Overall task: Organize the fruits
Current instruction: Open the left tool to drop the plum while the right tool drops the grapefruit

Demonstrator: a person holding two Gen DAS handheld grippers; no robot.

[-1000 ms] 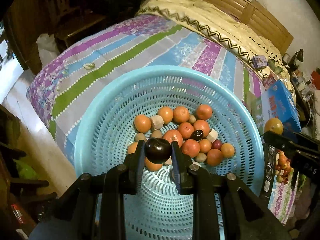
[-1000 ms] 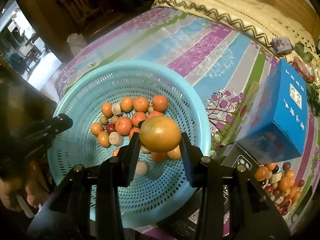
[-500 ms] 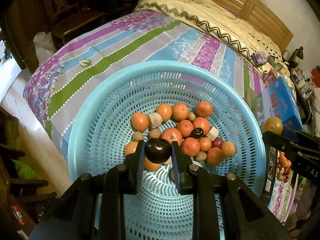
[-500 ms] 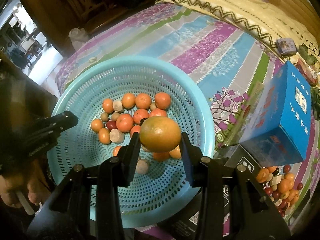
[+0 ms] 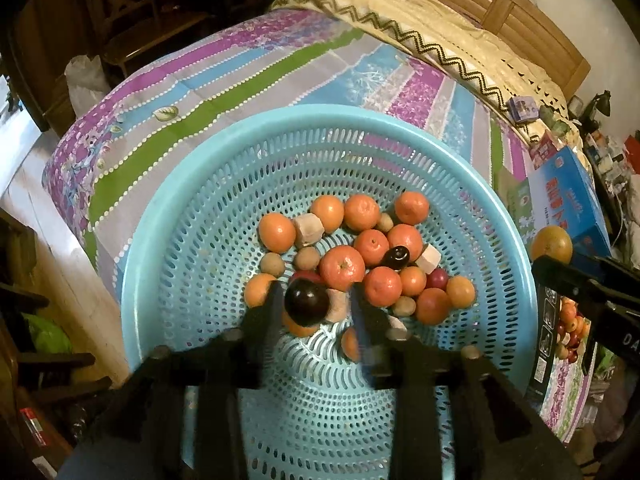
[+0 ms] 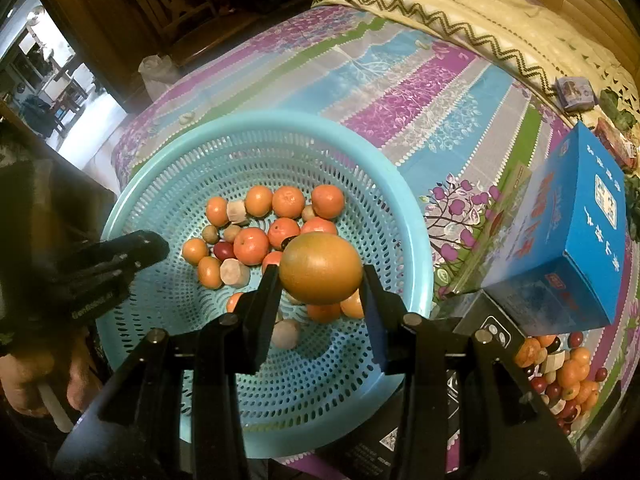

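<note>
A light blue perforated basket [image 5: 180,240] lies on the striped bed sheet and holds several tangerines [image 5: 342,266], brown longans and pale cut chunks. My left gripper [image 5: 316,308] hangs over the near side of the pile. Its jaws are opening: a dark plum [image 5: 306,306] sits between them against the left finger, and a gap shows on its right side. In the right wrist view my right gripper [image 6: 320,280] is shut on a large orange [image 6: 320,268] above the basket [image 6: 400,220]. The same orange [image 5: 551,245] shows at the right edge of the left wrist view.
A blue carton [image 6: 568,240] stands right of the basket. A black box printed with a fruit picture [image 6: 500,332] lies in front of it. A person's hand [image 6: 24,376] grips the left tool's handle. A cream blanket and a wooden headboard lie beyond, and wooden chairs stand at the far left.
The left jaws have spread apart, so the dark plum is no longer clamped on both sides. The right gripper keeps the large orange and has stayed put.
</note>
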